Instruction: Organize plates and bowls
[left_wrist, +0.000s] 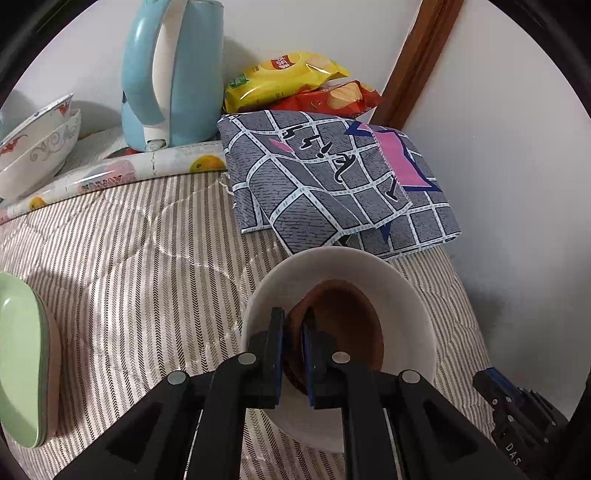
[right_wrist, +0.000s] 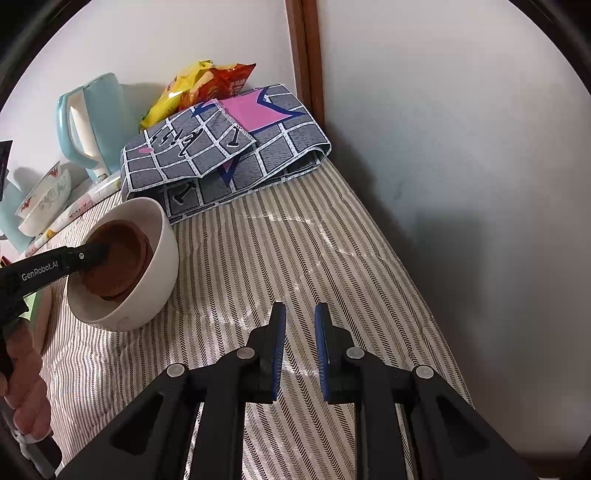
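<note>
Left wrist view: at the bottom centre the left gripper (left_wrist: 293, 354) pinches the near rim of a brown bowl (left_wrist: 343, 325), one finger outside and one inside, and that bowl sits nested in a white bowl (left_wrist: 413, 295) on the striped cloth (left_wrist: 147, 258). At the lower left edge a green plate (left_wrist: 22, 362) lies on the same cloth. Beyond, in the middle of the frame, is a folded grey cloth (left_wrist: 332, 177), just touching the white bowl's far rim. At the upper left stand two stacked patterned bowls (left_wrist: 40, 147), then a blue kettle (left_wrist: 173, 74), with snack bags (left_wrist: 288, 79) at top centre against the wall. In the right wrist view the right gripper (right_wrist: 299, 350) hovers low over bare striped cloth at the bottom, its jaws a narrow gap apart with nothing between them; the white bowl lies at the left, well apart from it. The risk I see: the soft surface gives poor footing, so letting go or tugging at an angle could tip the white bowl. A thin rim pinch could also slip if the brown bowl is lifted, or drag the white one along if the two bind.
</note>
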